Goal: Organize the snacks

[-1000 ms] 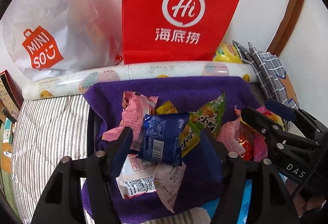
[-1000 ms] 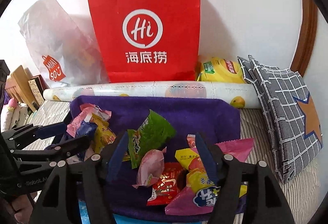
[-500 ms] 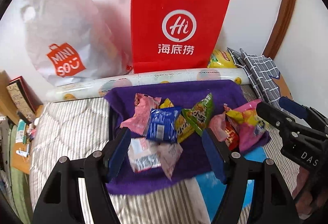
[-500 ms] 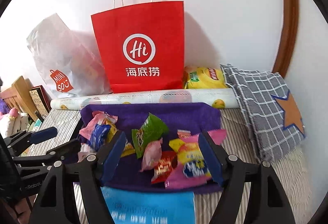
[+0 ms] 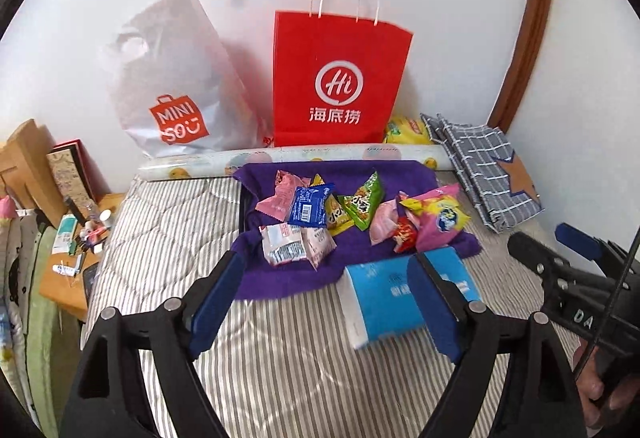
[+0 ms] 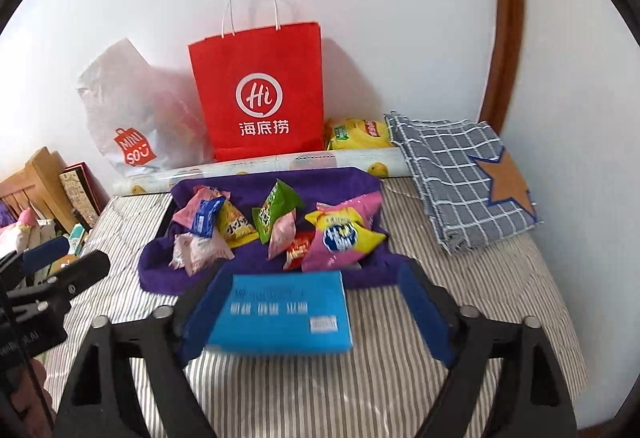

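Several snack packets lie on a purple towel (image 5: pixel 280 278) (image 6: pixel 160 266) on a striped bed: a blue packet (image 5: pixel 310 205) (image 6: pixel 205 215), a green packet (image 5: pixel 364 203) (image 6: pixel 272 211), a pink-and-yellow bag (image 5: pixel 438 220) (image 6: pixel 340 234), and pink, yellow and red ones. A blue box (image 5: pixel 396 298) (image 6: pixel 280 314) lies in front of the towel. My left gripper (image 5: pixel 322 302) is open and empty, held above the bed short of the towel. My right gripper (image 6: pixel 308 310) is open and empty, held above the blue box.
A red paper bag (image 5: pixel 340 81) (image 6: pixel 260 93) and a white Miniso bag (image 5: pixel 176 93) (image 6: pixel 132 117) stand against the wall behind a rolled sheet (image 5: pixel 304 157). A yellow chip bag (image 6: pixel 358 133), a checked cushion (image 5: pixel 486 169) (image 6: pixel 460 181) at right, a cluttered side table (image 5: pixel 76 246) at left.
Both grippers have pulled back and up from the snack pile, so the towel, blue box and bed now show in full. Both stay open. The snacks have not moved.
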### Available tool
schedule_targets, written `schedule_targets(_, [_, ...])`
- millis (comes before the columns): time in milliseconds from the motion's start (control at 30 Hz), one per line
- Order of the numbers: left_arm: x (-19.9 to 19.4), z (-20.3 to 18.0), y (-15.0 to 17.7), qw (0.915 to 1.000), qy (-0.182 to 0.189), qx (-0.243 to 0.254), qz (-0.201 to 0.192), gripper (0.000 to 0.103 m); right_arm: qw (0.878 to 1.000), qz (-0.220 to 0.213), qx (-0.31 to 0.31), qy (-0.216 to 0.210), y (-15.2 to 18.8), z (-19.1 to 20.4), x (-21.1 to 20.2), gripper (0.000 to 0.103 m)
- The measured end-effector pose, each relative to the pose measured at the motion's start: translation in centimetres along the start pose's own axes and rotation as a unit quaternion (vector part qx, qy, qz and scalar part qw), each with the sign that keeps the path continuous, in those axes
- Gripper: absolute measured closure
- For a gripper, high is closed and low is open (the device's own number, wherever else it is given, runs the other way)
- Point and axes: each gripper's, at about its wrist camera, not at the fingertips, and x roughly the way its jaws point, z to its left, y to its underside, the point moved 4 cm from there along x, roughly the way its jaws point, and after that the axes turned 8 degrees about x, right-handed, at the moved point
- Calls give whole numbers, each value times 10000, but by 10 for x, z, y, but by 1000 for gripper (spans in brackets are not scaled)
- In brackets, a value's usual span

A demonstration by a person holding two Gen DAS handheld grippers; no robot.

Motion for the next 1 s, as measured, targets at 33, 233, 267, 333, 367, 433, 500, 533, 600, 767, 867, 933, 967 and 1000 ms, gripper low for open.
schedule_targets(33, [-9,-3,3,10000,-53,10,-56,16,10000,-48,3,-1,4,-1,-9,13])
schedule_targets(233, [-51,-19,20,9997,-138,-17,-215,9,9998,-172,70,36,28,-14,-51,4])
schedule_targets(267, [-57,-22,22,9996,-162,0,-230,9,9998,-177,65,84,32,-16,-57,3])
schedule_targets(333, [-70,-29,26,9993,-202,59,-299,7,9996,-248,32,131,37,-20,-71,2])
schedule_targets(367, [-77,-32,29,9991,-223,89,-348,6,9994,-306,34,152,40,-22,-78,2])
schedule_targets(433, [-89,-40,35,9987,-281,123,-418,6,9992,-366,71,150,46,-27,-89,2])
schedule_targets(500, [-98,-47,39,9985,-262,141,-459,5,9990,-410,113,168,50,-32,-101,2])
schedule_targets(533, [-104,-50,42,9983,-258,146,-493,5,9987,-470,118,173,52,-35,-109,2])
schedule_targets(600, [-110,-54,46,9979,-301,143,-551,5,9982,-539,122,210,55,-38,-118,2])
schedule_targets(767, [-122,-64,55,9975,-314,159,-608,5,9971,-666,168,319,61,-47,-139,2])
schedule_targets(867, [-127,-67,58,9972,-322,167,-651,5,9966,-721,194,335,63,-51,-146,2])
schedule_targets(933, [-128,-68,60,9972,-321,164,-648,4,9965,-737,215,336,64,-52,-148,2])
schedule_targets(967, [-128,-68,61,9972,-335,158,-642,4,9964,-742,223,328,65,-52,-150,2])
schedule_targets(1000, [-129,-68,62,9973,-349,145,-637,4,9965,-743,221,325,65,-52,-151,2])
